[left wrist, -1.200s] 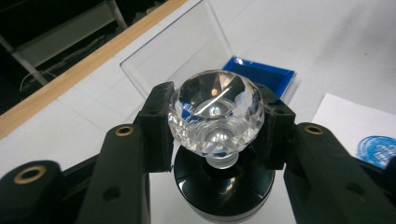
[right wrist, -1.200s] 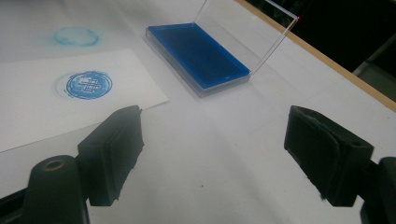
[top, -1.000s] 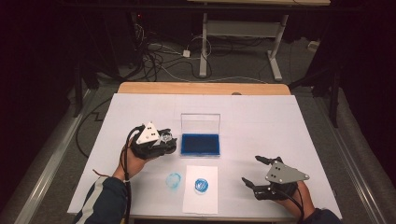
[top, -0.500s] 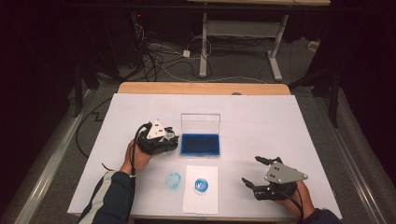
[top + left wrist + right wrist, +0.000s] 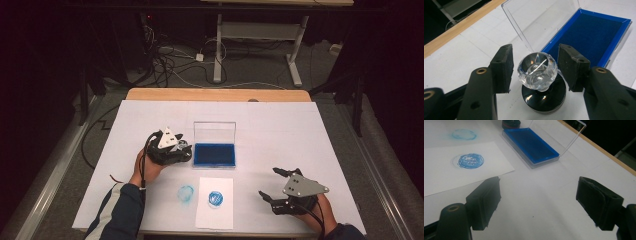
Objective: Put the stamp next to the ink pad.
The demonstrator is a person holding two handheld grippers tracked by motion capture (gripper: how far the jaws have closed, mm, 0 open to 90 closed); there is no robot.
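Left gripper view: the left gripper (image 5: 534, 68) has its two black pads on either side of the stamp (image 5: 537, 72), a clear faceted knob on a round black base. A narrow gap shows on each side of the knob, so the jaws stand released, flanking the knob without touching it. The stamp stands upright on the white table cover (image 5: 461, 52), low in the middle of the frame, just beside the blue ink pad (image 5: 596, 37), whose clear lid (image 5: 541, 20) is raised behind it.

High view: the left gripper (image 5: 176, 150) sits at centre left, against the left edge of the ink pad (image 5: 215, 154). The right gripper (image 5: 277, 187) rests at lower right, well apart from the pad.

Right gripper view: the right gripper (image 5: 539, 200) has its jaws spread wide over bare table cover, holding nothing. A paper sheet (image 5: 461, 170) with a round blue print (image 5: 471, 160) lies at upper left.
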